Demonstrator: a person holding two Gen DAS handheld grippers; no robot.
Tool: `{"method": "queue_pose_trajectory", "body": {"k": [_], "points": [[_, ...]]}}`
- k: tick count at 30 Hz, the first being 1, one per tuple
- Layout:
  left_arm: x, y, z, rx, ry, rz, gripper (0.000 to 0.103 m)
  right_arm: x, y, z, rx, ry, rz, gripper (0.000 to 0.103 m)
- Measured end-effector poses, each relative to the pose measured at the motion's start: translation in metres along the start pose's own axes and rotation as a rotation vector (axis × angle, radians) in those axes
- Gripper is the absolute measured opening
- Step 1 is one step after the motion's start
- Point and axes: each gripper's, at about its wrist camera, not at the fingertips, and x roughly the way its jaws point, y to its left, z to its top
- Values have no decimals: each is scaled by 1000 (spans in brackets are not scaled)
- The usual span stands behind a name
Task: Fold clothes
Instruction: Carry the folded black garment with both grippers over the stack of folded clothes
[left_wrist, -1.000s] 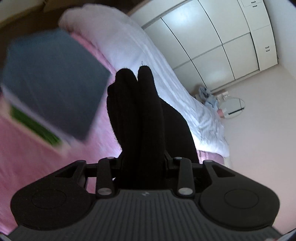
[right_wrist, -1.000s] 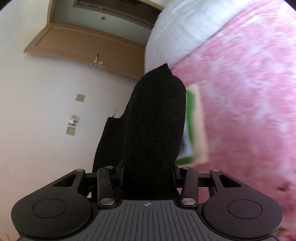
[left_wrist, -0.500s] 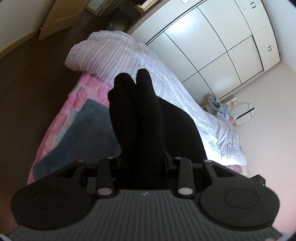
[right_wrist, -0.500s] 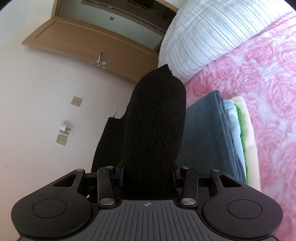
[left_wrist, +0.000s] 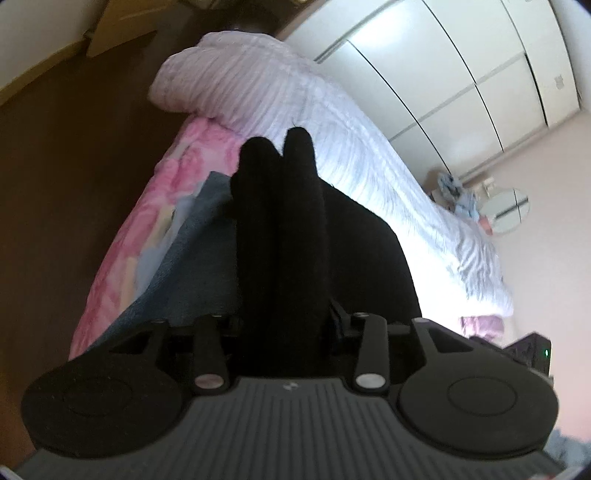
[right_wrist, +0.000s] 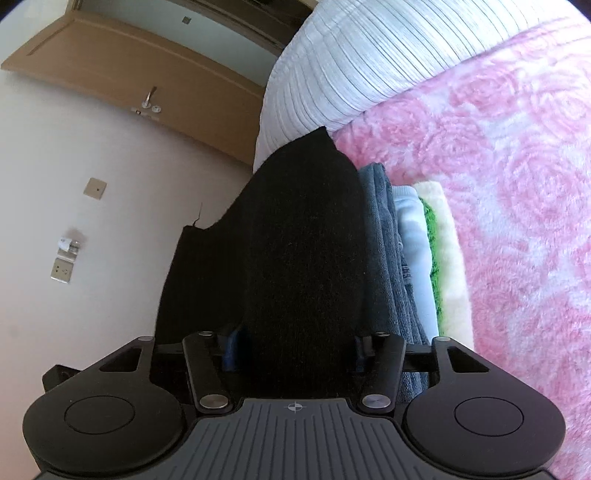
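Note:
A black garment (left_wrist: 332, 236) is bunched between the jaws of my left gripper (left_wrist: 282, 229), which is shut on it; the cloth hides both fingers. The same black garment (right_wrist: 295, 258) fills my right gripper (right_wrist: 299, 258), also shut on it, fingers hidden. It hangs just above a stack of folded clothes on the pink bed: a dark grey piece (right_wrist: 388, 236) on top, then pale blue (right_wrist: 413, 236), green (right_wrist: 430, 229) and cream (right_wrist: 450, 236). The grey top piece also shows in the left wrist view (left_wrist: 199, 266).
The pink rose-patterned blanket (right_wrist: 517, 184) covers the bed. A white striped duvet (left_wrist: 314, 122) lies along the far side. Dark wooden floor (left_wrist: 74, 166) lies to the left, white wardrobes (left_wrist: 461, 66) stand behind, and a wooden door (right_wrist: 140, 77) is set in the wall.
Both grippers have swung over the folded stack and moved closer to it, still holding the black garment. The views have steadied from blur.

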Motion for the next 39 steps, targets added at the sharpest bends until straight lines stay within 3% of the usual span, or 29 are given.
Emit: {"method": "queue_pose_trajectory", "body": {"k": [3,6,9,11,13,17,23,28,31,35,39], "points": [[-22,-17,-1,50,-53,101,37,-14,19,1,-95,9,-79,62],[-59,-37,-12,77,-133,180,27,-45,34,-4,-220,-14,-152,62],[-83,-59,-36,142,-138,202,14,-79,44,-22,-368,-40,-170,61],[-87,-68,-49,176,-121,216,13,-88,50,-37,-461,-7,-192,47],[-77,-67,-60,198,-82,230,12,-87,52,-52,-512,46,-205,26],[-57,-52,-71,195,-65,287,8,-64,50,-68,-512,99,-235,15],[-40,-34,-65,216,-69,377,0,-40,66,-74,-558,106,-252,15],[-42,-37,-59,232,-39,379,0,-31,76,-82,-662,131,-327,15],[-50,-48,-55,230,-44,381,0,-40,77,-77,-662,135,-332,15],[-52,-68,-38,277,-89,353,2,-56,82,-60,-652,72,-313,15],[-31,-70,-23,333,-84,369,2,-48,87,-47,-647,18,-314,15]]}}
